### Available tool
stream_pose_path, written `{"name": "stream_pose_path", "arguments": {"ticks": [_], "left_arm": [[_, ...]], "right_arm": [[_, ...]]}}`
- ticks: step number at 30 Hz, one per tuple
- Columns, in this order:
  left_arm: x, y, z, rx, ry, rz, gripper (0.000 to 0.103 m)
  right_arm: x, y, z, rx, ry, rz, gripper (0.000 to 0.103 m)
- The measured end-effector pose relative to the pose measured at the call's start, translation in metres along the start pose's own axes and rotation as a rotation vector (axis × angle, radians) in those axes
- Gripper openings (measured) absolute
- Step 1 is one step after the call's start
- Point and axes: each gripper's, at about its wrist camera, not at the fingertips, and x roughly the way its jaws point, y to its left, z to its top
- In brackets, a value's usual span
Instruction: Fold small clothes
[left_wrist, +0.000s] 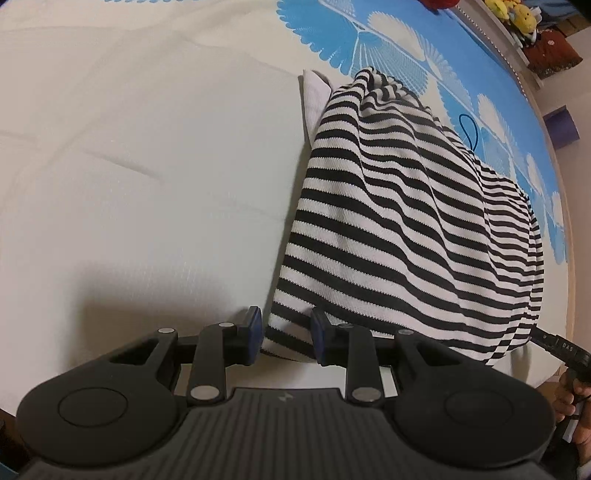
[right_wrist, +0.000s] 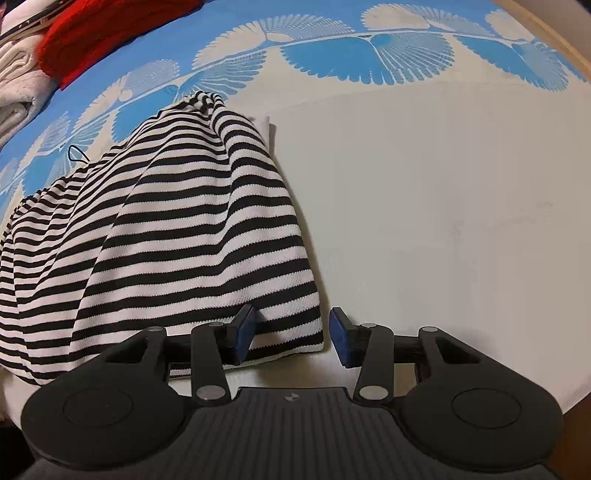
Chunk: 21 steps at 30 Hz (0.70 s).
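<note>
A black-and-white striped garment (left_wrist: 399, 221) lies bunched on a white sheet, with a white ribbed piece (left_wrist: 314, 96) showing at its far end. My left gripper (left_wrist: 286, 338) is open, its jaws either side of the garment's near left corner. In the right wrist view the same garment (right_wrist: 177, 229) fills the left half. My right gripper (right_wrist: 291, 338) is open around the garment's near right corner, the left finger (right_wrist: 243, 332) pressing into the cloth. The right gripper's body (left_wrist: 561, 350) shows at the left view's right edge.
The bed cover (right_wrist: 443, 221) is white with a blue fan-pattern border (right_wrist: 332, 51). A red knit item (right_wrist: 110, 26) and folded pale clothes (right_wrist: 18, 85) lie at the far left. Stuffed toys (left_wrist: 517, 18) sit beyond the bed. A thin dark loop (left_wrist: 469, 129) lies by the garment.
</note>
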Motion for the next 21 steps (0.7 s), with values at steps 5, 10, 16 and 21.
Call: {"name": "stream_pose_path", "arguments": {"ticks": [5, 10, 16, 21], "left_arm": [[0.006, -0.002, 0.002, 0.019, 0.012, 0.006, 0.031], [0.011, -0.006, 0.0, 0.073, 0.038, -0.003, 0.006], [-0.014, 0.001, -0.002, 0.061, -0.063, -0.066, 0.0], [-0.045, 0.016, -0.009, 0.051, -0.155, -0.094, 0.0]], "right_arm": [[0.001, -0.002, 0.0, 0.005, -0.001, 0.005, 0.046], [0.0, -0.002, 0.0, 0.008, -0.001, 0.026, 0.032], [-0.022, -0.014, 0.003, 0.119, -0.085, 0.119, 0.0], [-0.046, -0.044, 0.003, 0.218, -0.182, 0.167, 0.0]]}}
